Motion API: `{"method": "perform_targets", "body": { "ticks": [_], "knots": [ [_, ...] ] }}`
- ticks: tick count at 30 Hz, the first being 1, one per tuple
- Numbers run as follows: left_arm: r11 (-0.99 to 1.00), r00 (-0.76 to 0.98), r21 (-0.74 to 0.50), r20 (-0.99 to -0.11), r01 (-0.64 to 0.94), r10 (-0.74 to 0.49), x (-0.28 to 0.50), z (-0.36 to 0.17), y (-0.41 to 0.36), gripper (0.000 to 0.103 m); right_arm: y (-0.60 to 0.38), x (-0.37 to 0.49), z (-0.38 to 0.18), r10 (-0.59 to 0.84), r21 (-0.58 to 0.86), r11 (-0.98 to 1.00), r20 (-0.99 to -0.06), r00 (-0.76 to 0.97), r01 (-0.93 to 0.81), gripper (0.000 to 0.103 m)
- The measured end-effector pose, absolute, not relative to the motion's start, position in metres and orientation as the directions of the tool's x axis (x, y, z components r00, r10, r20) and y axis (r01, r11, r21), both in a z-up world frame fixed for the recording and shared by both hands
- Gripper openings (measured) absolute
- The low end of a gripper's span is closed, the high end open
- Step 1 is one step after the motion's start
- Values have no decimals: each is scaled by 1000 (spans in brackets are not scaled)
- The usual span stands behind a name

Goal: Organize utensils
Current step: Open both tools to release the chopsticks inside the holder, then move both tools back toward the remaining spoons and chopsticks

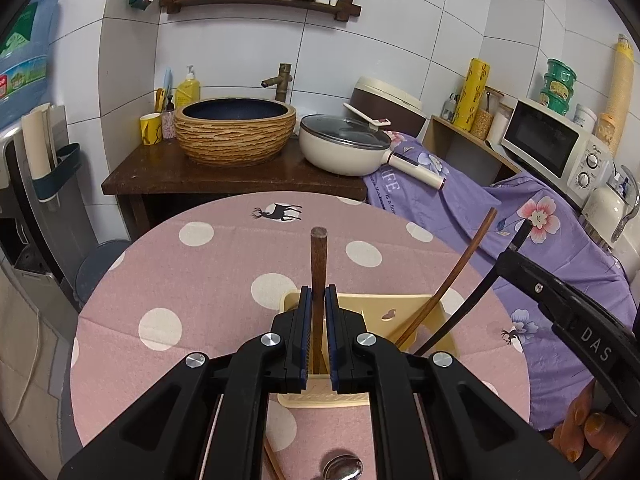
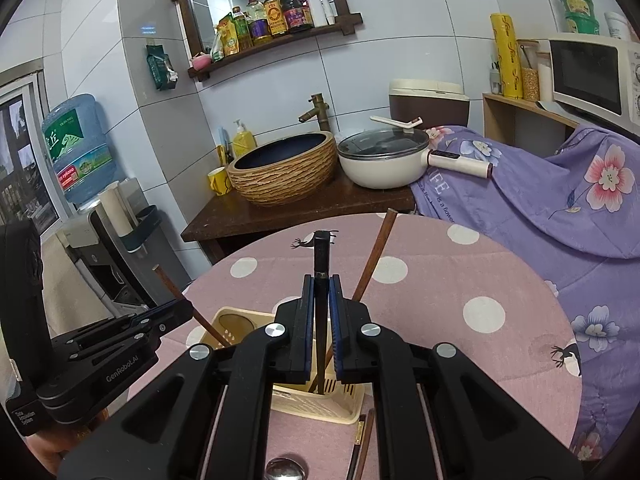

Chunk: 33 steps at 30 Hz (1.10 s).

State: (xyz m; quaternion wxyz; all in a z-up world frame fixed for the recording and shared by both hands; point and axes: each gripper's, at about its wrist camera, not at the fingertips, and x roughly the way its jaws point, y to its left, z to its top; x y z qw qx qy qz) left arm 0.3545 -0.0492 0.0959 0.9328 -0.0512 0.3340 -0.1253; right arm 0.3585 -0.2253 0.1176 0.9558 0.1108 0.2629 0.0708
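The left gripper [image 1: 319, 304] fingers are clamped on a brown wooden chopstick [image 1: 319, 264], the right gripper [image 2: 321, 296] on a black chopstick [image 2: 321, 256], both over the cream plastic utensil holder [image 2: 320, 404]. Light, stiff and smooth-looking, they are likely to pivot; gripping mid-shaft seems safest.

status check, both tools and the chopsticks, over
Left tool shut on brown chopstick, right tool shut on black chopstick. Both tips inside cream holder. One brown chopstick already in. Nothing blocking.

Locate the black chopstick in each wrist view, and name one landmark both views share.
Left wrist: black chopstick at right, slanting from the right gripper down into the cream holder.
Right wrist: centre, upright, clamped by that gripper.
Shared landmark: the woven-look basin on the dark counter behind.
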Motion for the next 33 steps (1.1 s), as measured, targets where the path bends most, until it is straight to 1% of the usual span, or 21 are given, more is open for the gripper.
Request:
{"method": "perform_targets", "body": {
  "ticks": [4, 6, 7, 8, 9, 10, 11, 12, 15, 16, 17, 21, 25, 28, 30, 32, 33],
  "knots": [
    [962, 745, -189, -609, 197, -272, 354, 94, -49, 7, -227, 360, 116, 193, 251, 965, -489, 851, -74, 8],
    [960, 745, -199, -606, 199, -280, 353, 95, -48, 12, -227, 359, 116, 180, 236, 969, -488, 854, -70, 9],
    [961, 751, -194, -600, 197, -275, 351, 97, -48, 26, -226, 359, 116, 172, 225, 972, -487, 856, -68, 12],
    [963, 763, -188, -589, 194, -268, 348, 99, -47, 43, -225, 357, 116, 170, 218, 973, -481, 860, -71, 15],
    [963, 776, -188, -572, 193, -267, 344, 101, -46, 50, -225, 355, 116, 170, 211, 974, -471, 866, -76, 29],
    [961, 790, -191, -550, 199, -273, 339, 104, -44, 56, -225, 351, 117, 165, 206, 976, -457, 874, -76, 48],
    [961, 799, -188, -535, 205, -275, 334, 106, -43, 60, -226, 346, 118, 157, 201, 977, -435, 886, -74, 53],
    [963, 808, -173, -525, 206, -267, 329, 107, -42, 61, -226, 342, 119, 152, 194, 978, -420, 894, -75, 54],
    [973, 841, -125, -490, 193, -229, 312, 110, -38, 75, -226, 332, 120, 138, 158, 984, -406, 903, -79, 54],
    [977, 850, -114, -481, 183, -215, 306, 110, -35, 81, -227, 327, 120, 133, 150, 986, -404, 905, -78, 54],
    [978, 855, -109, -476, 175, -206, 302, 109, -32, 84, -228, 322, 119, 131, 144, 986, -404, 905, -79, 54],
    [984, 847, -115, -502, 136, -175, 285, 95, -15, 87, -234, 309, 110, 134, 139, 987, -435, 890, -80, 56],
    [990, 803, -105, -581, 91, -135, 277, 62, -1, 87, -236, 300, 82, 146, 150, 986, -532, 834, -77, 57],
    [996, 765, -65, -638, 66, -92, 271, 28, 4, 87, -234, 294, 48, 127, 132, 990, -615, 779, -57, 57],
    [998, 734, -28, -676, 63, -65, 266, 5, 4, 83, -231, 288, 21, 110, 113, 993, -669, 735, -46, 57],
    [997, 691, -9, -721, 75, -58, 260, -19, 3, 70, -227, 281, -3, 98, 96, 994, -708, 700, -42, 57],
    [997, 668, -12, -741, 82, -64, 257, -29, 2, 65, -226, 278, -14, 88, 87, 996, -723, 685, -36, 57]
  ]
}}
